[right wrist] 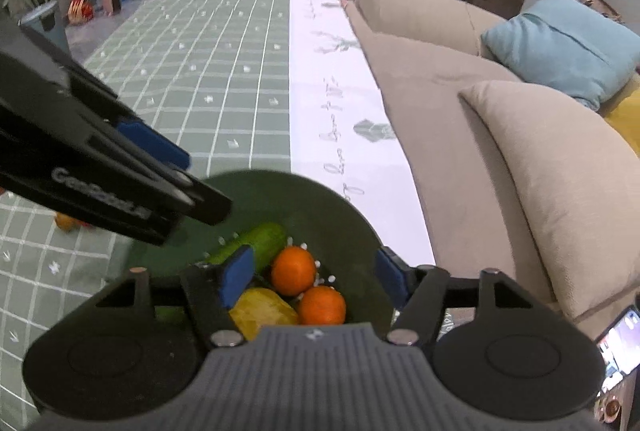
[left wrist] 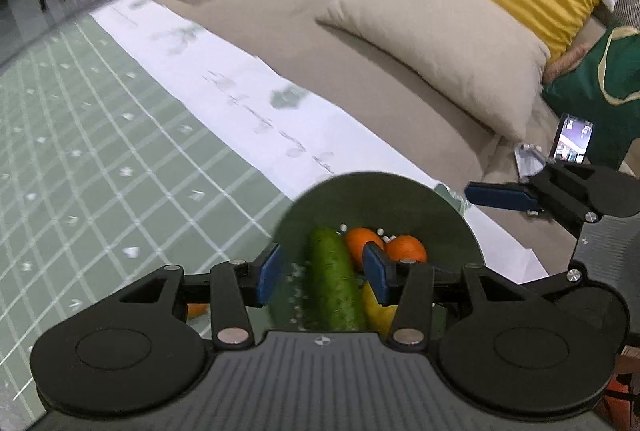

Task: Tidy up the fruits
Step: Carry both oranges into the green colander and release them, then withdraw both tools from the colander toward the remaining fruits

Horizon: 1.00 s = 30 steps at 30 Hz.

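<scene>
Your left gripper (left wrist: 322,273) and right gripper (right wrist: 316,275) both stand wide over the green bowl (right wrist: 344,215), gripping nothing. In the bowl lie a cucumber (left wrist: 334,283), two oranges (right wrist: 294,270) and a lemon (right wrist: 262,313). The left tool reads roughly "GenRobot.ai". Beyond the bowl: beige sofa (right wrist: 460,111).

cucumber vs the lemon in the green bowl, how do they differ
The cucumber is dark green, long and slender; the lemon is yellow, shorter and plumper. The cucumber reaches farther up the green bowl, while the lemon sits nearest the right gripper. Both lie inside that bowl beside two oranges.
</scene>
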### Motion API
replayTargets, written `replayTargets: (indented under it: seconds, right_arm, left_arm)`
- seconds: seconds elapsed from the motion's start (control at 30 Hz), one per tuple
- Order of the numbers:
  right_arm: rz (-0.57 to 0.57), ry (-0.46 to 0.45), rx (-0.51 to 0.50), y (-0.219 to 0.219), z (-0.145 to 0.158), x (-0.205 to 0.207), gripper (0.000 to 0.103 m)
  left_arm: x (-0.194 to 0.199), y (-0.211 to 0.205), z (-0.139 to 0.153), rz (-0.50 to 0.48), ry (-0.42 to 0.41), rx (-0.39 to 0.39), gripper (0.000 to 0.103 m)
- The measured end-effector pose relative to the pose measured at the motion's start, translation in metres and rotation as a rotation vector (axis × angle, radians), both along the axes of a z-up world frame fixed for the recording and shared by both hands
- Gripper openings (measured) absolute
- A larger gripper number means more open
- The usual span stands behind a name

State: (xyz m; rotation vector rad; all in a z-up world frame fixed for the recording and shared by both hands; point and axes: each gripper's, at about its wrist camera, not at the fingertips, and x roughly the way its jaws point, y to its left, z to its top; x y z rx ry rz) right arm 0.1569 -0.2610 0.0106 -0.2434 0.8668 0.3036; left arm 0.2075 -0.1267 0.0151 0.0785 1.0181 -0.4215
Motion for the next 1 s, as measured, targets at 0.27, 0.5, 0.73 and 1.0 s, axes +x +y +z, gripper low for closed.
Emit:
replayTargets:
  seconds: [0.27,0.5,0.73,1.0]
  right_arm:
    - [-0.092,-0.058,0.121,0.026,0.023,-0.04,0.079]
    - [-0.145,-0.082,0.235,0.064,0.025,-0.069,0.09]
    - [-0.17,-0.13,0.263,0.102,0.013,-0.093,0.097]
    - [-0.072,-0.144,0.215,0.127,-0.008,-0.102,0.076]
  left_arm:
    - [-0.041,0.049,0.025,0.101,-0.098,-0.028,0.056]
    - [-0.074,0.103,0.029,0.222,-0.15,-0.03,0.056]
    - [-0.101,0.15,0.009,0.322,-0.141,-0.032,0.056]
    - [-0.108,0.175,-0.022,0.382,-0.077,-0.073,0.055]
